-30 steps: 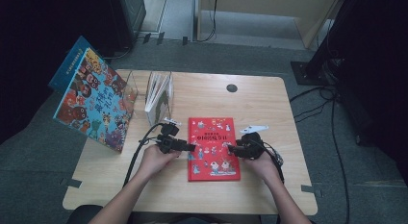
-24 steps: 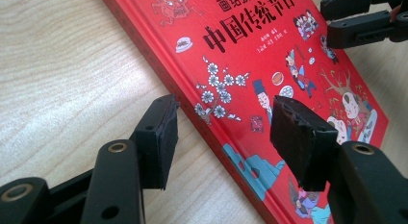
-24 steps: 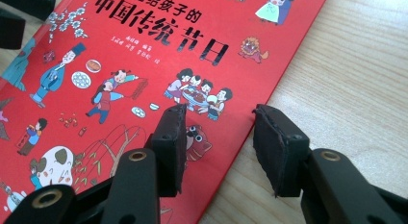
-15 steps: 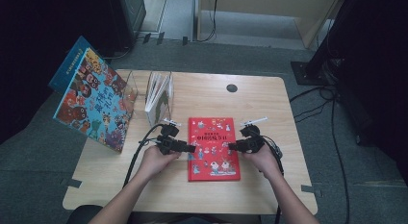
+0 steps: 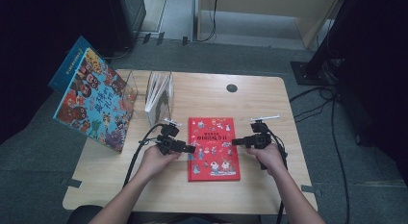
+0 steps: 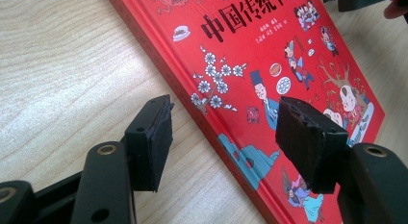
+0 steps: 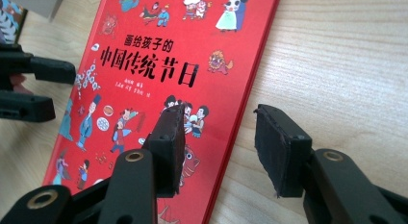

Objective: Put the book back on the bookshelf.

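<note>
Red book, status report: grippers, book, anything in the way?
Left gripper open, jaws just widened, straddling the red book at its left edge. Right gripper open at the right edge. Book flat, closed, unheld. Nothing in the way.

Red book has a glossy hard cover; table pale matt wood (fine-grained); claw pads rough black.

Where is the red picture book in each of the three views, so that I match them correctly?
High view: the red book lies flat at the table's centre, between the two hand-held grippers.
Left gripper view: it runs from top centre to lower right, its edge between the open jaws.
Right gripper view: it covers the left and centre, its edge between the open jaws.
Shared landmark: the black title characters on the cover.
</note>
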{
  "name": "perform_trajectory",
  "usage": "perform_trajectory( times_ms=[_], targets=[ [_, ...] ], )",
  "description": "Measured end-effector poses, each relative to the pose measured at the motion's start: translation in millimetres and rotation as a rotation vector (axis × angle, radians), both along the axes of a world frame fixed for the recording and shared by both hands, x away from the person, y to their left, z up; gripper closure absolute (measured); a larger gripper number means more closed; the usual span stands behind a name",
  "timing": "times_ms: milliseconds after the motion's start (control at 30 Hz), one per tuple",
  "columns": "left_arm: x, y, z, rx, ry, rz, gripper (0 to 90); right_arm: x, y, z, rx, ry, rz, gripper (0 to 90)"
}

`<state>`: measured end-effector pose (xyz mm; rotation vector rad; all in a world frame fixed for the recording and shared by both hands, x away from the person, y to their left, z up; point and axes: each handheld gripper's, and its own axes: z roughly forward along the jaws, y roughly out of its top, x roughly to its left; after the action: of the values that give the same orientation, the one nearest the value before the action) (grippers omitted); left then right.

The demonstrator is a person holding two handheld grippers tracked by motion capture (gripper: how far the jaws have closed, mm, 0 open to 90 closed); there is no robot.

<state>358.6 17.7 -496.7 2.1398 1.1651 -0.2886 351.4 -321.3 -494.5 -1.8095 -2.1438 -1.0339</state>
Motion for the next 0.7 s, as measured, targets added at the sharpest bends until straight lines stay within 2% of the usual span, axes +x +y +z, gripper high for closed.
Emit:
perform_trajectory(
  times_ms=[333,600,700],
  targets=[
    [-0.8,-1.5,-0.1,-0.007,0.02,-0.016,39.0,4.4,8.0,-2.8,-0.004,0.078,-0.006,56.5],
    [-1.5,-3.6,-0.5,-0.018,0.032,-0.016,38.7,5.7,12.8,-1.8,-0.006,0.105,-0.026,56.6],
    [-1.8,-4.7,-0.8,-0.019,0.031,-0.018,39.4,5.3,14.8,-0.9,-0.014,0.1,-0.027,56.1]
  ],
)
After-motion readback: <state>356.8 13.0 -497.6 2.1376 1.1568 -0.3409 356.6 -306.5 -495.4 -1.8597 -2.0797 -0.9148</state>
